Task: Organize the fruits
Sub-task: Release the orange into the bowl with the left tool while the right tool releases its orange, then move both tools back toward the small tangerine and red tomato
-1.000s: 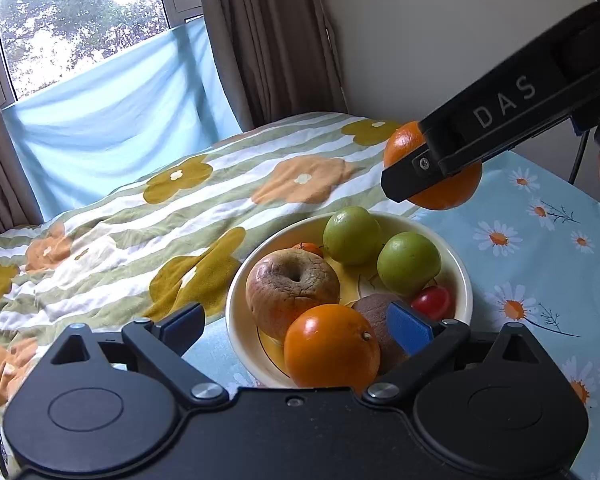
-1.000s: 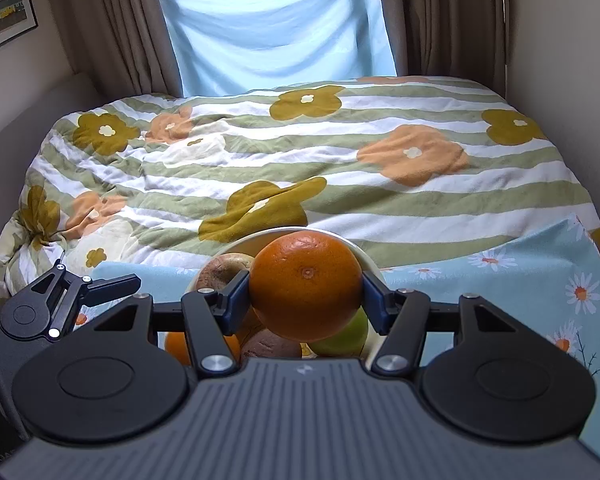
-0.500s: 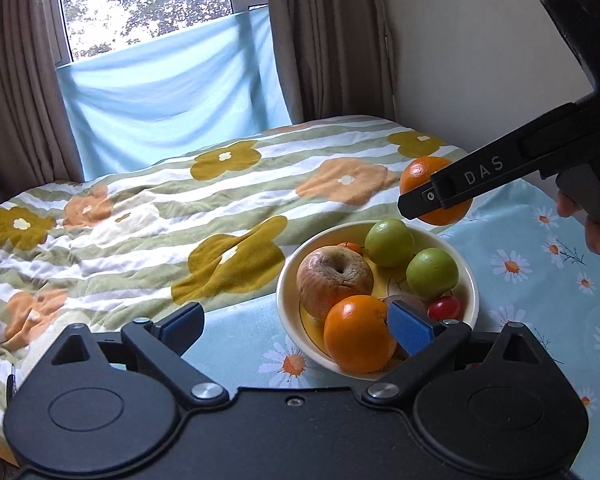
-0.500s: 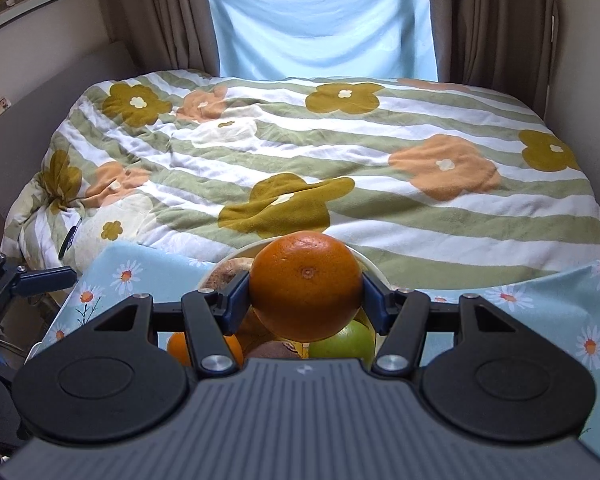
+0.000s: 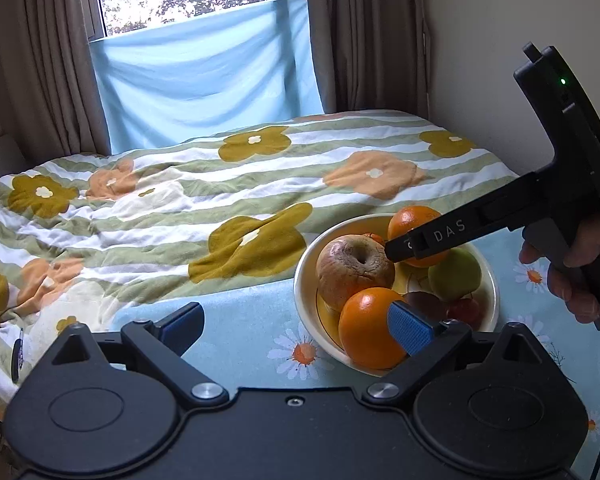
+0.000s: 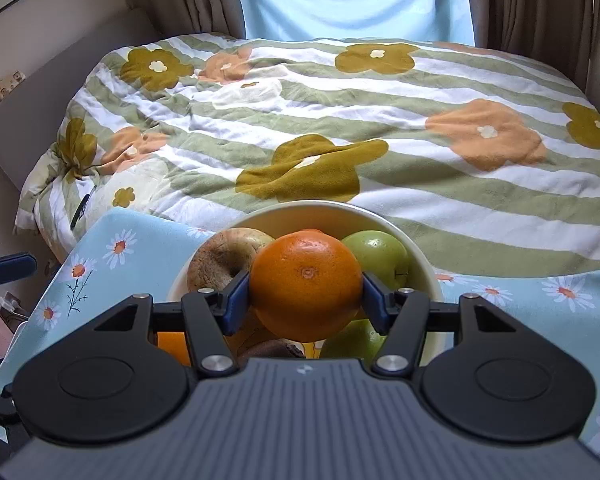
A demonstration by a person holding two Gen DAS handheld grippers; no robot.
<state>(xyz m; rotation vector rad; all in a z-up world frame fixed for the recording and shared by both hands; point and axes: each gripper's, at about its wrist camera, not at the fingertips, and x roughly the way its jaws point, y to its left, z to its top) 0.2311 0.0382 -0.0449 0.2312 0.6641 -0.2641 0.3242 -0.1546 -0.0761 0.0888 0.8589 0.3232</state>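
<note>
My right gripper (image 6: 306, 294) is shut on an orange (image 6: 306, 285) and holds it over the cream bowl (image 6: 424, 276); the held orange shows in the left wrist view (image 5: 410, 222) above the bowl (image 5: 304, 280). In the bowl lie a wrinkled brown apple (image 5: 354, 270), a second orange (image 5: 366, 326), green apples (image 5: 454, 274), a dark fruit and a small red fruit (image 5: 464, 310). My left gripper (image 5: 296, 326) is open and empty, low in front of the bowl, its right pad close to the second orange.
The bowl stands on a light blue daisy-print cloth (image 5: 252, 320). Beyond lies a bed with a striped flower-print quilt (image 5: 220, 184), curtains and a window. A wall is at the right. A hand holds the right gripper's handle (image 5: 572, 264).
The right gripper has brought the held orange down and left, from above the bowl's far right rim to over the fruits. The left gripper has drawn back and left, staying open.
</note>
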